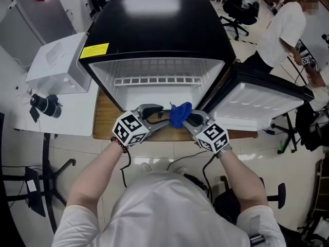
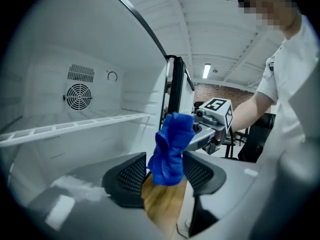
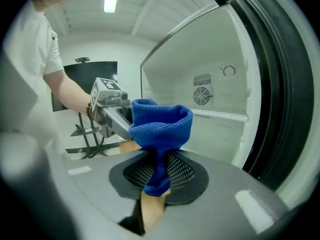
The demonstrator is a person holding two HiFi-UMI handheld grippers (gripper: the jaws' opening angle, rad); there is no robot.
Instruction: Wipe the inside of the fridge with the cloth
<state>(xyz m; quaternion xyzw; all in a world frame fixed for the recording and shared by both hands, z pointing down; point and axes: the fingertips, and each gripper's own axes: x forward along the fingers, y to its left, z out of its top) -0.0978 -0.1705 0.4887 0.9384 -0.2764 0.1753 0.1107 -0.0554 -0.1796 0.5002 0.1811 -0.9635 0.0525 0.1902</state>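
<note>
Bearing the fridge (image 1: pixel 154 30), a wooden table (image 1: pixel 105 120)

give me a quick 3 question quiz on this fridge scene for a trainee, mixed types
1. Fill in: the left gripper has its jaws ____.
2. Which tool grips the blue microfibre cloth? A) left gripper B) right gripper C) neither
3. True or false: the black mini fridge has its door shut.
Key: 1 open; 2 B; 3 false.
</note>
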